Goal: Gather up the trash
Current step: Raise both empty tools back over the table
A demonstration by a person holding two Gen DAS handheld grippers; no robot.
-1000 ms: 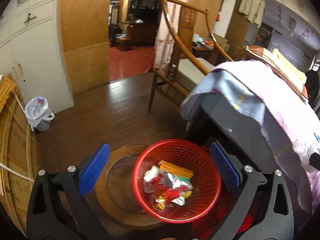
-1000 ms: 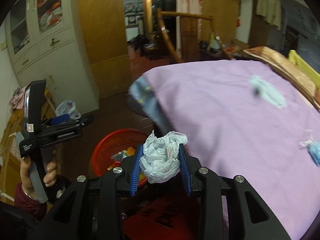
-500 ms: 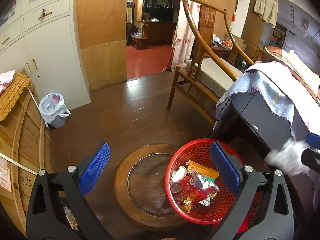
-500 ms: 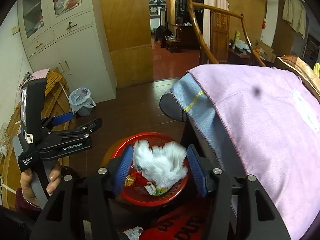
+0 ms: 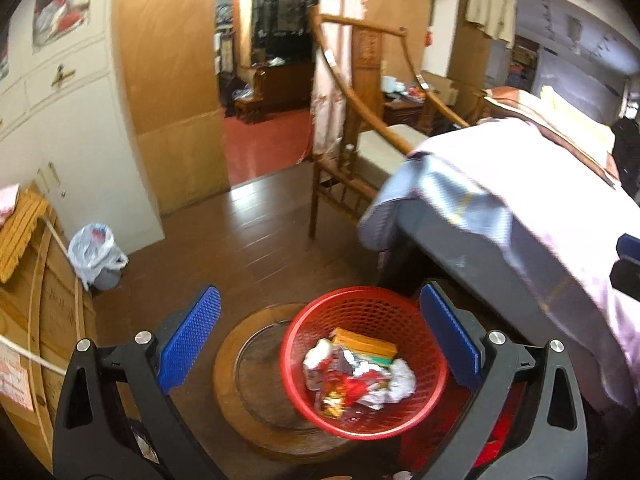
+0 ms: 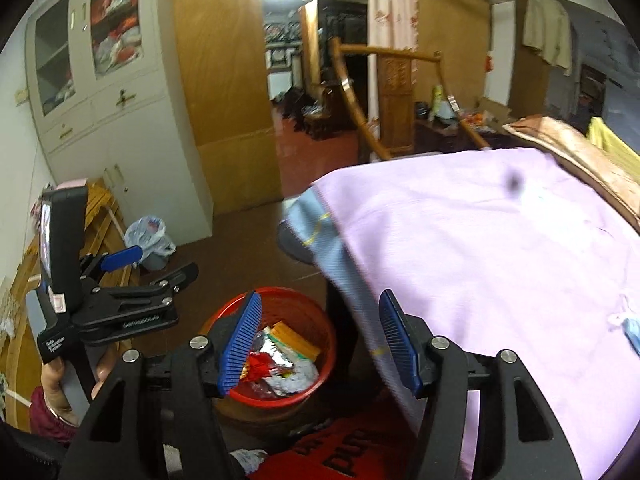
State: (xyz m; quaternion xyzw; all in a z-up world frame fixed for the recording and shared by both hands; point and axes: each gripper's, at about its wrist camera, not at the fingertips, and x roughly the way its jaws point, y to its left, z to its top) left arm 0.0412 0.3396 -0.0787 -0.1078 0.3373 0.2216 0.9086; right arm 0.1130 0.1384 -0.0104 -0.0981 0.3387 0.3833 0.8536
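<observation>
While the right gripper (image 6: 320, 308) hangs over the basket, step in hand: drop-off of one piece, judged finished; the next pickup has not begun.
Right fingers: blue pads spread, have just been opening, nothing between them; basket rim and cloth edge show through the gap.
Left fingers: left gripper (image 5: 320, 296) pads spread wide, holding nothing, aimed down at the basket.
Bin: round red plastic mesh basket (image 5: 360, 300), sitting on a round dark wooden disc (image 5: 248, 360) on the floor, just beside the corner of the tabletop.
Task's thing: crumpled white tissue wad (image 5: 402, 378) lies inside the basket on its right side, on top of the foil and red wrappers and an orange packet; free of both grippers.
Tabletop: covered with a lilac cloth with a blue border (image 6: 480, 240), to the right of the basket.
Trash left: small pale blue crumpled scrap (image 6: 628, 326) on the cloth at the far right edge of the right wrist view, well apart from the fingers; a dark smudge further back on the cloth is too blurred to tell.
Progress: judged partway, since the basket holds several pieces and at least one scrap is still on the cloth.
Next move calls for: swing the right gripper right over the cloth to the blue scrap, keep the pads spread, come down with one pad on each side, and close without pinching the cloth.
Risk: the scrap is thin and light, so the fingers may snag cloth with it.
Left side role: judged idle, only watching the basket.
</observation>
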